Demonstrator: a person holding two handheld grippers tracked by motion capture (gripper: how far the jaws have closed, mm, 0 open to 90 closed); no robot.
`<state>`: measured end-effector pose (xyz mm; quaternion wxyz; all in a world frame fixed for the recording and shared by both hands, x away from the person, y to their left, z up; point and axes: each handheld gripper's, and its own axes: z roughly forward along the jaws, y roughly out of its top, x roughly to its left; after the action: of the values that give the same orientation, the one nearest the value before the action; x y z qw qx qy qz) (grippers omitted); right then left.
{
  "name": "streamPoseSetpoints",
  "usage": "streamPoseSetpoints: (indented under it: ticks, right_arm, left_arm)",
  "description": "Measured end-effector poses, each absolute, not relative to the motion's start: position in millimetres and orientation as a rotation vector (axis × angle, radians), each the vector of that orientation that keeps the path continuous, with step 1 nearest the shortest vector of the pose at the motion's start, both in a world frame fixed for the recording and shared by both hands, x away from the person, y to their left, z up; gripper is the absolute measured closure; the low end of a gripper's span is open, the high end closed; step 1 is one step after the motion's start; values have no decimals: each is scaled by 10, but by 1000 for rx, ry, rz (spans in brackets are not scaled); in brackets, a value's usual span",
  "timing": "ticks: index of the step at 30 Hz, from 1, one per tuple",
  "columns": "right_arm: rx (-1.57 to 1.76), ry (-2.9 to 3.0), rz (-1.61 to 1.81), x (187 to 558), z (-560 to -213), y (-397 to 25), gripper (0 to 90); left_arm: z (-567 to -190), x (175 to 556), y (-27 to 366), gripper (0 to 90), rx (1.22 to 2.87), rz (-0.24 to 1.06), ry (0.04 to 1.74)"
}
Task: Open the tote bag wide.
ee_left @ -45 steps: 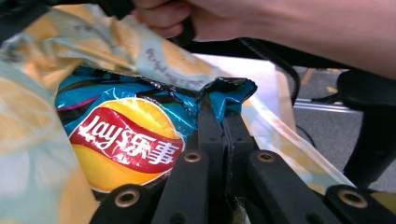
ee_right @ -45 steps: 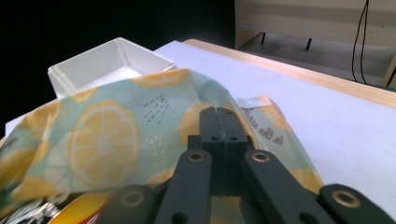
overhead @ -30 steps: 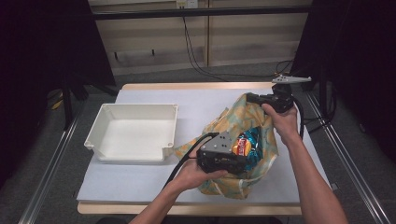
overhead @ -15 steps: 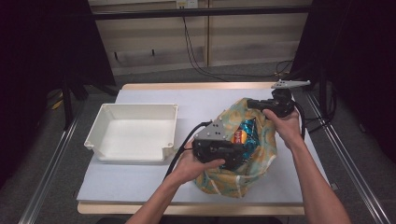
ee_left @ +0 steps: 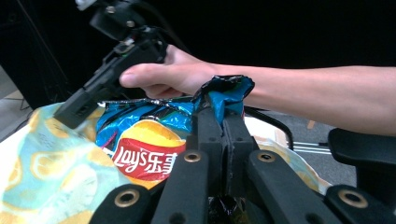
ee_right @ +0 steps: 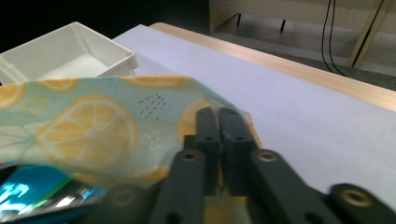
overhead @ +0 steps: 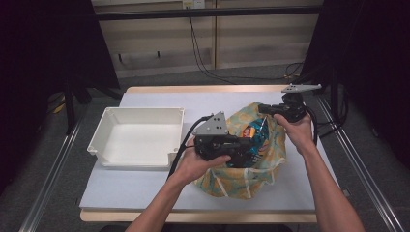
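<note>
The left gripper (ee_left: pixel 223 122) has its fingers (ee_left: pixel 208 135) pressed together on the crumpled top edge of a blue Lay's chip bag (ee_left: pixel 144 140), the foil pinched between them and sticking up just past their tips. From above, that same gripper (overhead: pixel 244 145) sits at the mouth of a cloth bag (overhead: pixel 251 176), with the chip bag (overhead: pixel 255 133) showing blue and shiny inside the opening. The person's left hand (overhead: pixel 200 162) wraps the gripper body from below, forearm coming up from the near edge of the counter (overhead: pixel 145 193).

The right gripper (ee_right: pixel 223 122) has its fingers (ee_right: pixel 233 140) closed on the rim of the cloth bag (ee_right: pixel 88 126), a pale fabric printed with lemon slices, which drapes over the tips and off to one side. In the high view this gripper (overhead: pixel 265 108) holds the far rim of the bag lifted, the right hand (overhead: pixel 297 130) gripping its handle toward the counter's right edge. A sliver of blue foil shows at the bottom corner of the right gripper view, under the cloth.

The cloth bag lies on the right half of the counter, closer to the near edge than the far one. A white plastic tray (overhead: pixel 116 154) stands on the left half, well apart from the bag, open side up.
</note>
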<state>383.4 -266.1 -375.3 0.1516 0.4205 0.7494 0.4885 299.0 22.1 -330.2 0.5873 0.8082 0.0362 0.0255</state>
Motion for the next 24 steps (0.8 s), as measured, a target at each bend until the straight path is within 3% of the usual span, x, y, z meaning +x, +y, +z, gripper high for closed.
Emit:
streamPoseSetpoints:
  ticks: [8, 15, 24]
  right_arm:
    - [1216, 2060, 1395, 3721, -3618, -2736, 644]
    - [1224, 2029, 1388, 3595, -3597, -2895, 600]
    - [1208, 2064, 1427, 3051, -3801, -2958, 569]
  left_arm:
    - [-3216, 3062, 200, 885, 1843, 41, 107]
    - [-3155, 3130, 186, 884, 1833, 51, 132]
    - [-3231, 3326, 126, 884, 1853, 79, 225]
